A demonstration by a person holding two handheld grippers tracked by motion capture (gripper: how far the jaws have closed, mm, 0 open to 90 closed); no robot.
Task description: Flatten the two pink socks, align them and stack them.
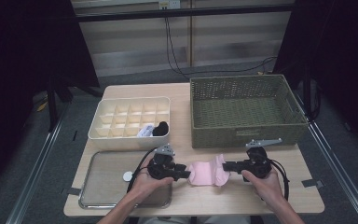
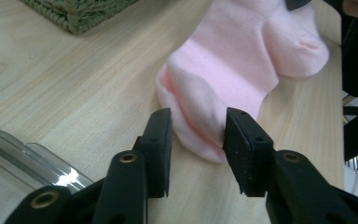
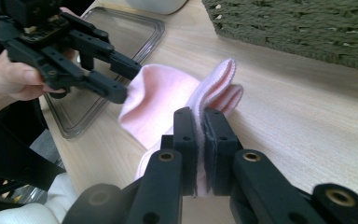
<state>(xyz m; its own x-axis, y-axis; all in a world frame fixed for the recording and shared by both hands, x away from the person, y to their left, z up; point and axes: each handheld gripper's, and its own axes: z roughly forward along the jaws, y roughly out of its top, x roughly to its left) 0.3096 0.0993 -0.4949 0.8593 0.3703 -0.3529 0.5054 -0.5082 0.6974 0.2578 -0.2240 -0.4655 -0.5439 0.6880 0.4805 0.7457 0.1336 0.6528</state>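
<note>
Pink sock (image 1: pixel 207 172): 1, pinched by right gripper (image 3: pixel 200 126); 2 grippers.

A pink sock (image 1: pixel 208 171) lies crumpled on the worktop just in front of the woven basket (image 1: pixel 244 109), near that basket's left front corner. It is soft, pale and folded over on itself, one end lifted slightly. Its ribbed cuff edge points toward the basket.
</note>
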